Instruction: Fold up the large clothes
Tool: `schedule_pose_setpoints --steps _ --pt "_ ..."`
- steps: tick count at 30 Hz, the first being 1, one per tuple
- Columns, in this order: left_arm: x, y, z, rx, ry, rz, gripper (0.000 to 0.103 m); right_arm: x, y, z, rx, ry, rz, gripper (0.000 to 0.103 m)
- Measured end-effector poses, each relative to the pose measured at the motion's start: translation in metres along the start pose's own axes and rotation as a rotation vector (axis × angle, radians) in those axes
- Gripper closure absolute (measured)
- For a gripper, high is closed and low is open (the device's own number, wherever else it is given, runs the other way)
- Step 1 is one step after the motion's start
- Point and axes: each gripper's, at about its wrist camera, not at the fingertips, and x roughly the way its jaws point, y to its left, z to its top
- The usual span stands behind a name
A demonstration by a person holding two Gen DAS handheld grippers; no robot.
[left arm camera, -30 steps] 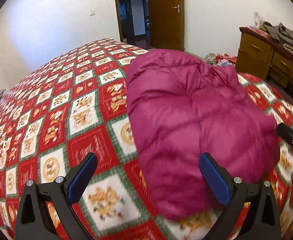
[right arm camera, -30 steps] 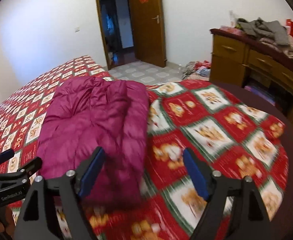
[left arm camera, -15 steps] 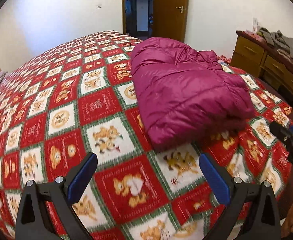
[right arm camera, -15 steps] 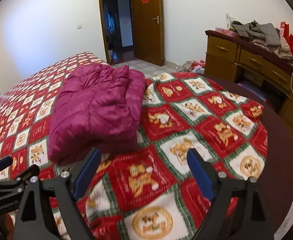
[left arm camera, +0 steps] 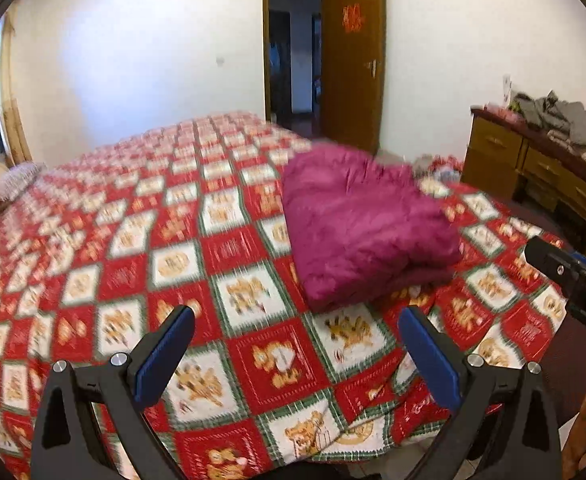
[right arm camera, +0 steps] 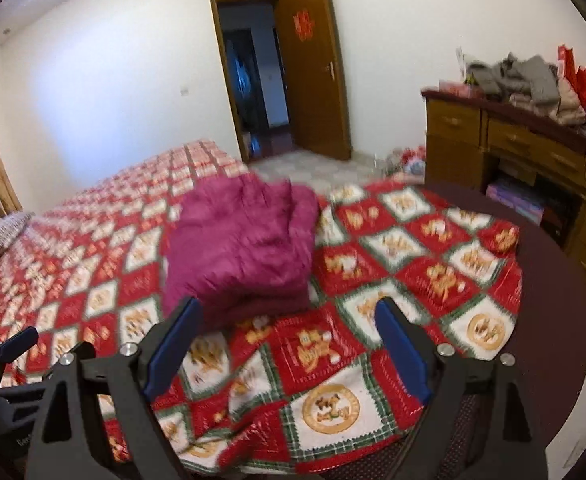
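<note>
A magenta puffer jacket [left arm camera: 357,224] lies folded into a thick bundle on the red, white and green patterned bedspread [left arm camera: 141,240]. It also shows in the right wrist view [right arm camera: 245,248]. My left gripper [left arm camera: 295,356] is open and empty, held back from the jacket above the bed's near edge. My right gripper [right arm camera: 287,352] is open and empty, also short of the jacket. The right gripper's body shows at the right of the left wrist view [left arm camera: 573,284], and the left gripper's at the lower left of the right wrist view [right arm camera: 9,360].
A wooden dresser [right arm camera: 533,148] piled with clothes [right arm camera: 517,76] stands to the right of the bed. An open wooden door [left arm camera: 351,64] is at the far wall. A pillow [left arm camera: 11,184] lies at the bed's left end. Clothes lie on the floor [right arm camera: 407,160].
Both grippers have pulled back and up from the folded jacket, which now looks smaller and farther away. More of the bed and room shows. Both stay open.
</note>
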Motion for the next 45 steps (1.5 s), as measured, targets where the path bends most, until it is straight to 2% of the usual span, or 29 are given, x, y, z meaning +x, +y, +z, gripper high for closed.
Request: schedule_pose_setpoints --steps 3,6,9,12,19,45 --pt "-0.031 0.001 0.008 0.026 -0.122 0.048 0.001 -0.027 0.006 0.011 -0.021 -0.105 -0.011 0.007" --pt "-0.051 0.0 0.015 0.043 -0.204 0.087 0.001 -0.049 0.01 0.019 -0.03 -0.193 -0.014 0.004" --pt "-0.066 0.0 0.019 0.039 -0.252 0.106 0.001 -0.065 0.012 0.025 -0.032 -0.255 -0.005 0.001" --pt "-0.079 0.002 0.025 0.027 -0.283 0.09 0.001 -0.077 0.012 0.029 -0.029 -0.308 -0.001 0.0" --pt "-0.094 0.002 0.029 0.009 -0.309 0.074 0.001 -0.091 0.01 0.033 -0.014 -0.383 0.002 0.0" --pt "-0.102 -0.001 0.027 -0.001 -0.312 0.056 0.001 -0.096 0.015 0.029 -0.044 -0.403 0.0 0.0"
